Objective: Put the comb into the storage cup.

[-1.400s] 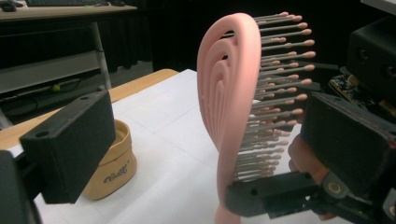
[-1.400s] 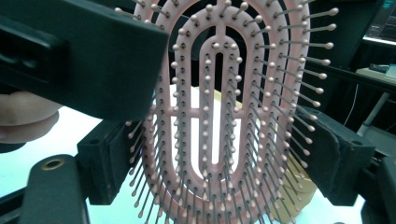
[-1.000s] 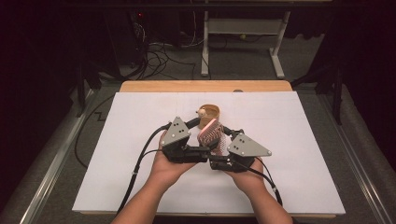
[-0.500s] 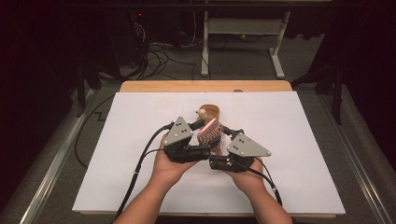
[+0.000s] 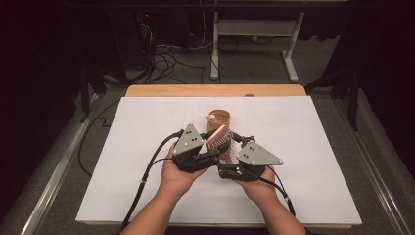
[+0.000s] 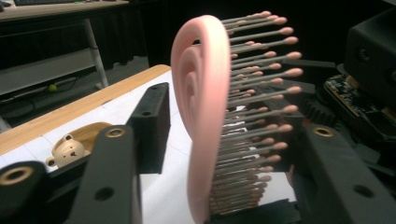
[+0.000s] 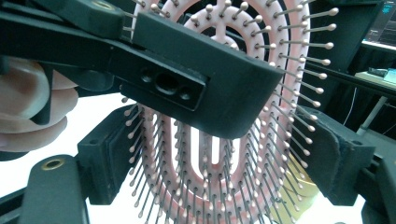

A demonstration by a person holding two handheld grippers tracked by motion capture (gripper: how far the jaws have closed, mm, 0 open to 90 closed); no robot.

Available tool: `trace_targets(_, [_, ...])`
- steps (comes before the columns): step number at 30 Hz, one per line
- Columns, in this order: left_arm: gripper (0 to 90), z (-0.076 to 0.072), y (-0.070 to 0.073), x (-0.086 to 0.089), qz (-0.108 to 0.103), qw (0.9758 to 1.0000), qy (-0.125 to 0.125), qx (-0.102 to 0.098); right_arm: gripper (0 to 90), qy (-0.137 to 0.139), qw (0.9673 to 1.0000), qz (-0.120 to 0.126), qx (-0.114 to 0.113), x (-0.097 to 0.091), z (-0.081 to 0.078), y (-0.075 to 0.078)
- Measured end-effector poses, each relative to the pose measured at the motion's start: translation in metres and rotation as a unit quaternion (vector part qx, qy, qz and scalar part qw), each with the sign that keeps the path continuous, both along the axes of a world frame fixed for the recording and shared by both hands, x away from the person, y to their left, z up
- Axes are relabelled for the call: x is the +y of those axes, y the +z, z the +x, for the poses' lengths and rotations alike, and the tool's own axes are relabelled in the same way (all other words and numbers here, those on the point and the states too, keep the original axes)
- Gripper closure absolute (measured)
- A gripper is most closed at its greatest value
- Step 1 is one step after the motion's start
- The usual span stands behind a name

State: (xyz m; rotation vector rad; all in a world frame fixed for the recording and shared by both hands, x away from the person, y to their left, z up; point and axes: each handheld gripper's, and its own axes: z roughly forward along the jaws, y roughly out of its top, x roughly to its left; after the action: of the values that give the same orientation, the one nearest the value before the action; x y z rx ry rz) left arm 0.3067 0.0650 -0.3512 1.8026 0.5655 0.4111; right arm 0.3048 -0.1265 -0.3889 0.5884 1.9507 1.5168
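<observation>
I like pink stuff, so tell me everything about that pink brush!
The brush is pink, plastic-looking, with an oval head made of open rings. Rows of thin grey bristles with round pink tips stick out of one face. It is held up off the white table, standing on edge. The left claw has just been closing around it, one jaw on the bristle side. The right claw grips its edges from the other side.

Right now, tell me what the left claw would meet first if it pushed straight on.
The pink hairbrush: it already stands between the jaws of the left claw, which have just been closing. Behind it, probably the right claw.
</observation>
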Motion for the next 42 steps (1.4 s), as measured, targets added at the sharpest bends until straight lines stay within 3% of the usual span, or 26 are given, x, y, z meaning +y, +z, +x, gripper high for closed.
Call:
trace_targets(2, [59.5, -0.0010, 0.0004, -0.0011, 0.003, 1.0000, 0.002, -0.002, 19.7, -0.001, 1.0000, -0.001, 0.001, 0.0001, 0.0003, -0.0003])
trace_targets(25, [63.3, -0.0028, 0.0047, -0.0068, 0.016, 0.9997, 0.019, -0.006, 21.3, -0.006, 0.9999, 0.010, 0.005, -0.0020, 0.0015, 0.0004])
trace_targets(42, [63.4, -0.0040, 0.0086, -0.0020, 0.003, 0.9996, 0.025, -0.011, 15.4, -0.001, 0.9997, 0.003, 0.024, -0.0006, 0.0049, -0.0047])
